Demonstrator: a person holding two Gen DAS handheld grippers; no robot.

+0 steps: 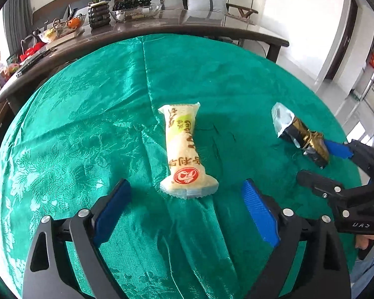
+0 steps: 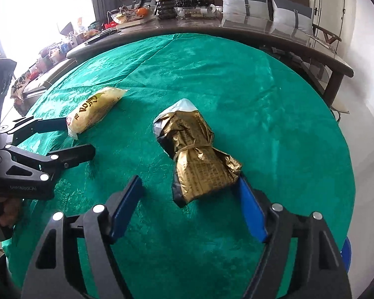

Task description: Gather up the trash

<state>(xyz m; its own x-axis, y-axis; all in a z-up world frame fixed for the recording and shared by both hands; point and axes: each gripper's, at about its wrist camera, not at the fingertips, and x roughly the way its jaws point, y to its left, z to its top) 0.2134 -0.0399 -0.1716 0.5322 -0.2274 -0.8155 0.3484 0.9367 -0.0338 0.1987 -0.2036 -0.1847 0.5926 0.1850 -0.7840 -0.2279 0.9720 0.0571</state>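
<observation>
Blue pads are seen nearest the camera, on the left gripper (image 1: 185, 209), which is spread wide and grasps nothing. Its two pads are set on either side of the near end of a yellow wrapper (image 1: 183, 150), and a gap of green cloth is seen on each side, so the wrapper is not touched. The wrapper is laid flat on the surface (image 1: 87, 124), which is covered with shiny green cloth. A red round mark is printed at its near end, and its far end is pointed away from the camera.

Further to the right, a gold and black wrapper (image 2: 198, 157) is laid on the same cloth, well apart from the yellow one. It is tied round the middle with a thin band, and a silver torn end is turned away. The right gripper (image 2: 189, 205) is also spread and released. The near end of this wrapper is found between its pads. The right pad is just beside the crumpled edge; whether it is touched cannot be told. The left pad is kept clear.

Behind the green surface, a long dark table (image 1: 212, 28) with a potted plant (image 1: 97, 2) and bowls is seen.
</observation>
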